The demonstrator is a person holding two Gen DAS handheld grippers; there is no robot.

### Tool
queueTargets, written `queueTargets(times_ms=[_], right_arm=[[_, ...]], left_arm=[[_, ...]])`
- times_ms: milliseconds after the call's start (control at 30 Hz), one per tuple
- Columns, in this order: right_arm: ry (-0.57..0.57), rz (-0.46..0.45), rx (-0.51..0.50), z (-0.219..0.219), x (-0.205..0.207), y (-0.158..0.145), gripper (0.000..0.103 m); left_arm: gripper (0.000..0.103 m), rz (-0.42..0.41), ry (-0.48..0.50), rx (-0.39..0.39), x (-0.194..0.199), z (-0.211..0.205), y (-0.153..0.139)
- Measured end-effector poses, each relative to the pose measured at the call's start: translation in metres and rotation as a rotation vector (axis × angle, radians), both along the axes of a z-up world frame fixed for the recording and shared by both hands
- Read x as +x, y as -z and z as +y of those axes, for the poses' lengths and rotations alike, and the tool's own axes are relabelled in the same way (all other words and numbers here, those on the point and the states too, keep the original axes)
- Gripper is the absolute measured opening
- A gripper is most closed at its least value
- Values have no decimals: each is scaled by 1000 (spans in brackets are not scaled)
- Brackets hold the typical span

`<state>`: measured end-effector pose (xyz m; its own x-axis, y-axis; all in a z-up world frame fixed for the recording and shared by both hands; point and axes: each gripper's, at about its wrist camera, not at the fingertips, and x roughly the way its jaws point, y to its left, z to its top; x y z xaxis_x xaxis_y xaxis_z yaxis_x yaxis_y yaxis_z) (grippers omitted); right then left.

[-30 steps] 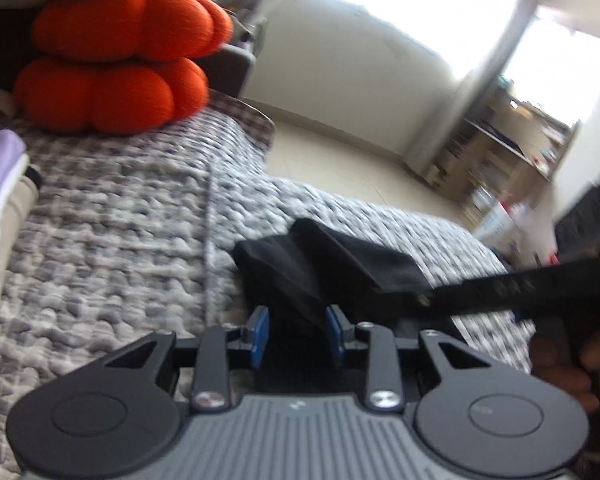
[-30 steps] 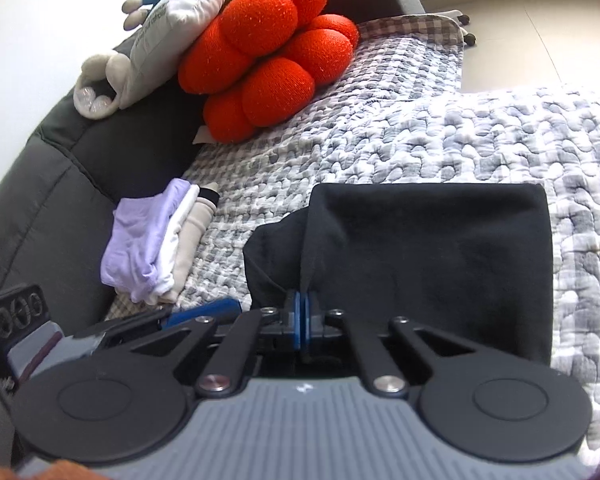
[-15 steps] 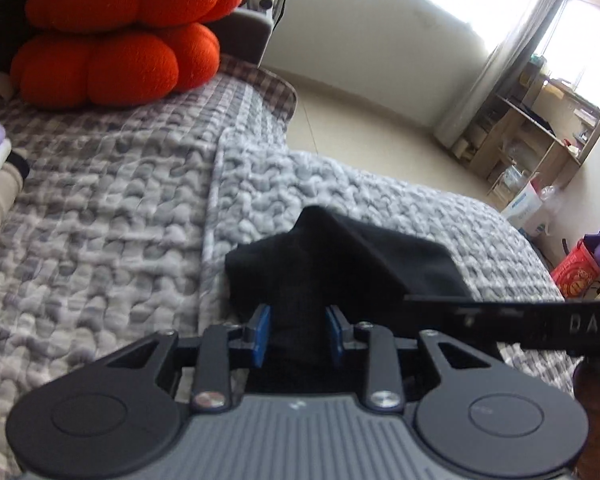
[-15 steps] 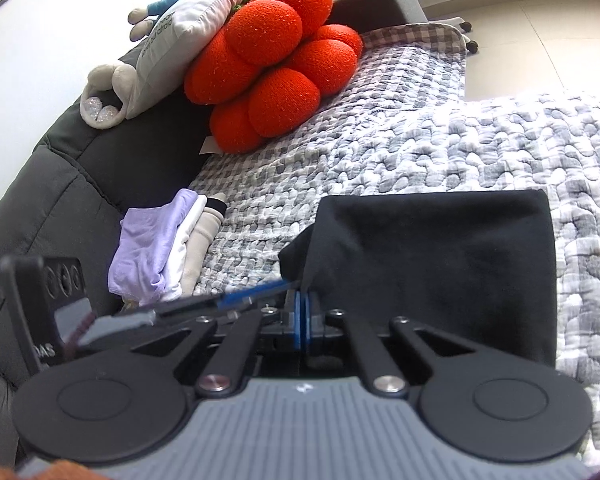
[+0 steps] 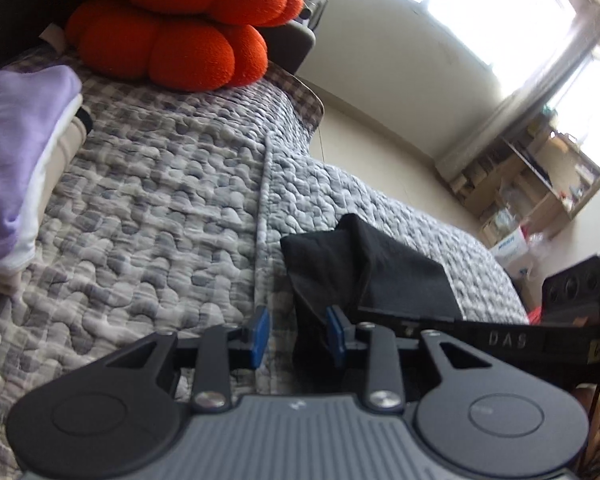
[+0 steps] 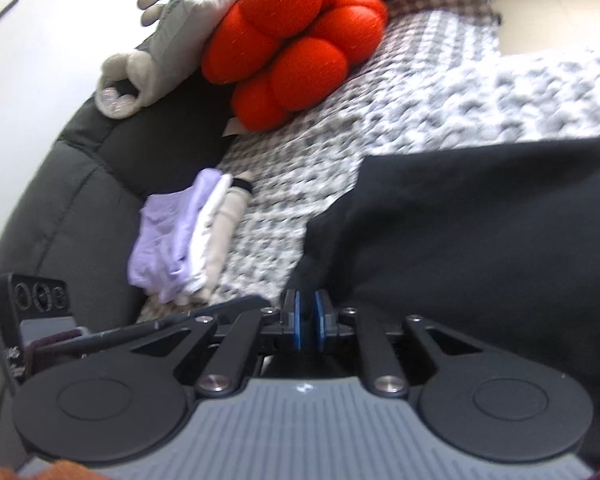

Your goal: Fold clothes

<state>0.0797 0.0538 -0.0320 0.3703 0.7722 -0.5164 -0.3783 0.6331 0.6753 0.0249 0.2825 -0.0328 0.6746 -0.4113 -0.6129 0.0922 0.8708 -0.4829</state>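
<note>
Since a second ago the left gripper (image 5: pixel 296 336) has swung left, gaping around the folded black cloth garment's (image 6: pixel 480 240) corner without pinching it. Just beside it, the right gripper (image 6: pixel 305 322), nearly shut, nips that raised corner, likely for another fold on the grey quilted cover (image 5: pixel 160 208).

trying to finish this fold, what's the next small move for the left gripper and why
Probably close the left gripper on the black garment: its jaws stand open with the cloth's edge between them, against one pad, while the right gripper already pinches a neighbouring corner.
</note>
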Motion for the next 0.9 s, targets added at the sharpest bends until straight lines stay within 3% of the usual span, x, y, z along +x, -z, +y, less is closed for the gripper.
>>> queueTargets(times_ms=[100, 233, 433, 500, 567, 633, 700, 733, 767, 800, 900], right_arm=[[-16, 19, 43, -2, 0, -3, 15], [-3, 2, 1, -3, -3, -8, 15], [16, -25, -64, -5, -7, -16, 19], [12, -57, -110, 0, -12, -20, 44], [-9, -118, -158, 9, -22, -24, 56], [-18, -194, -247, 23, -33, -27, 56], [-30, -266, -337, 36, -44, -24, 53], [-40, -290, -375, 40, -47, -21, 47], [-48, -311, -410, 44, -51, -19, 24], [-49, -318, -422, 44, -53, -17, 15], [-43, -313, -397, 34, -56, -18, 8]], left_arm=[[31, -13, -2, -18, 1, -2, -1], [30, -30, 37, -53, 7, -14, -1], [30, 13, 38, -11, 15, -21, 7], [30, 17, 3, -48, 12, -9, 8], [30, 13, -32, -104, 9, 4, 9], [30, 6, -52, -154, 7, 11, 8], [30, 1, -56, -175, 7, 13, 7], [30, -2, -51, -174, 7, 11, 6], [30, -4, -42, -170, 8, 8, 6], [29, -5, -31, -166, 9, 4, 5], [27, -4, 5, -147, 13, -8, 3]])
